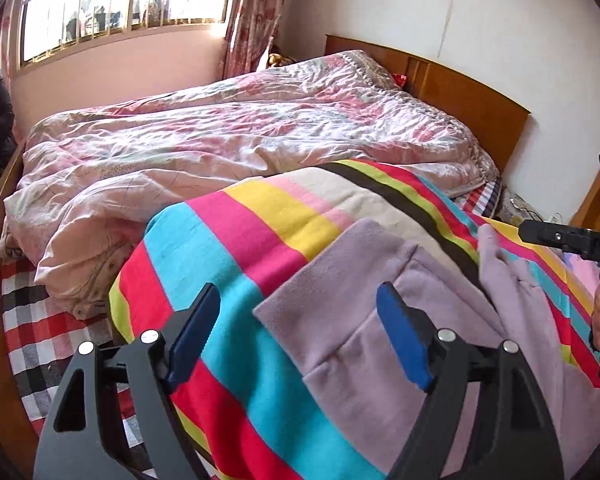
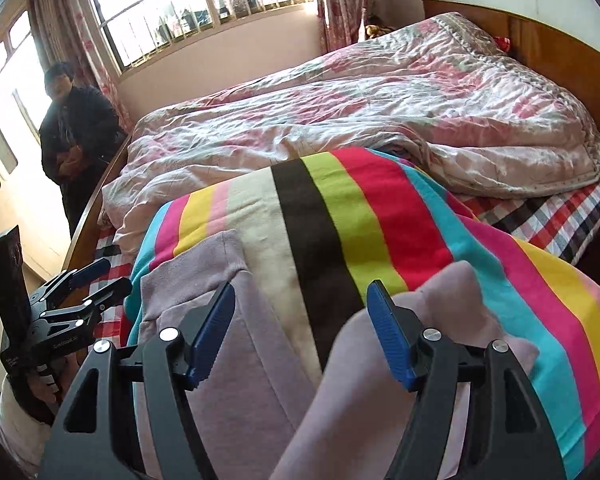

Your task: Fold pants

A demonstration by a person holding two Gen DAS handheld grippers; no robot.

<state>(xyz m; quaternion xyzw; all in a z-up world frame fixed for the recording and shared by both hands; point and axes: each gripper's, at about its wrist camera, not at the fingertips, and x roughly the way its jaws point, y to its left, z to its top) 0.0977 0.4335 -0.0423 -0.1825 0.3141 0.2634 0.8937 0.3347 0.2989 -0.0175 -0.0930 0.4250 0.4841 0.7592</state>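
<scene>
The lilac fleece pants [image 1: 412, 292] lie rumpled on a striped blanket [image 1: 236, 256] at the near side of the bed. My left gripper [image 1: 300, 332] hovers over their left edge, open, with nothing between its blue pads. In the right wrist view the pants [image 2: 228, 364] spread left and right, and a bunched part [image 2: 444, 312] rises by the right finger. My right gripper [image 2: 302, 316] stands open above the gap between those parts, with only cloth beneath it. Each gripper shows in the other's view: the right gripper [image 1: 560, 236] at the right edge, the left gripper [image 2: 88, 280] at the left, jaws apart.
A crumpled pink floral quilt [image 1: 220, 128] covers the far half of the bed, against a wooden headboard [image 1: 460, 92]. A red checked sheet [image 1: 32, 320] shows at the bed's edges. A person in a dark coat [image 2: 76, 128] stands by the window [image 2: 204, 4].
</scene>
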